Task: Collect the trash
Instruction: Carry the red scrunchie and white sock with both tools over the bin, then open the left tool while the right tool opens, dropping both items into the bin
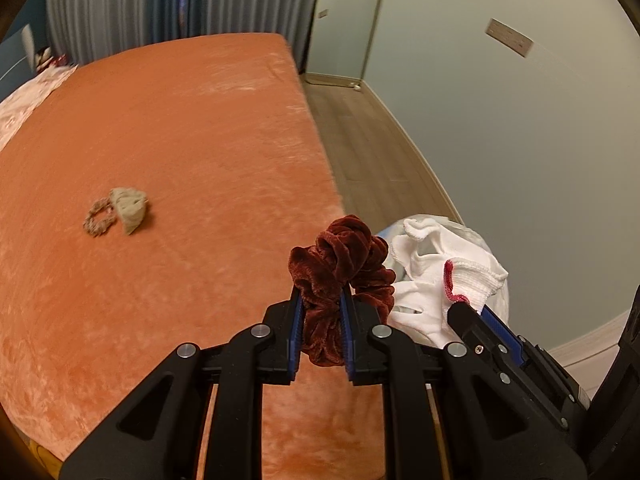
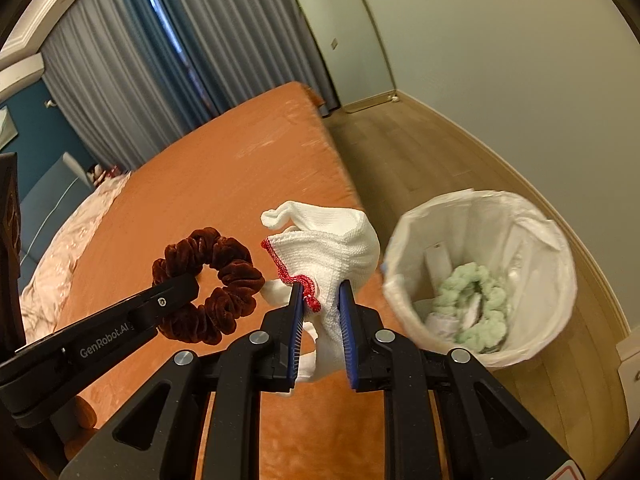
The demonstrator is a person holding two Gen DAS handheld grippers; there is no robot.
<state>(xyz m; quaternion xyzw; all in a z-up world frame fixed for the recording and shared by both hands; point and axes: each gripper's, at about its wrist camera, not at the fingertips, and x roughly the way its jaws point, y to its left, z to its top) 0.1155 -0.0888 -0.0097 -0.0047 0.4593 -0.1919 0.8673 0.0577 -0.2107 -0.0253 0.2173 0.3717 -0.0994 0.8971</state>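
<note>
My left gripper [image 1: 321, 300] is shut on a dark red velvet scrunchie [image 1: 344, 264] and holds it above the right edge of the orange bed [image 1: 180, 120]. The scrunchie also shows in the right wrist view [image 2: 208, 284]. My right gripper [image 2: 321, 292] is shut on a white glove with a red-trimmed cuff [image 2: 336, 256], held left of a white-lined trash bin [image 2: 480, 272]. The glove also shows in the left wrist view [image 1: 440, 280]. A beige scrunchie [image 1: 98, 218] and a tan crumpled cloth [image 1: 130, 208] lie on the bed.
The bin holds a pale green scrunchie [image 2: 472, 300] and papers. It stands on wood floor [image 2: 420, 160] between the bed and a pale wall. Grey-blue curtains [image 2: 160, 60] hang behind the bed. A pink quilt [image 2: 60, 248] lies at the bed's left.
</note>
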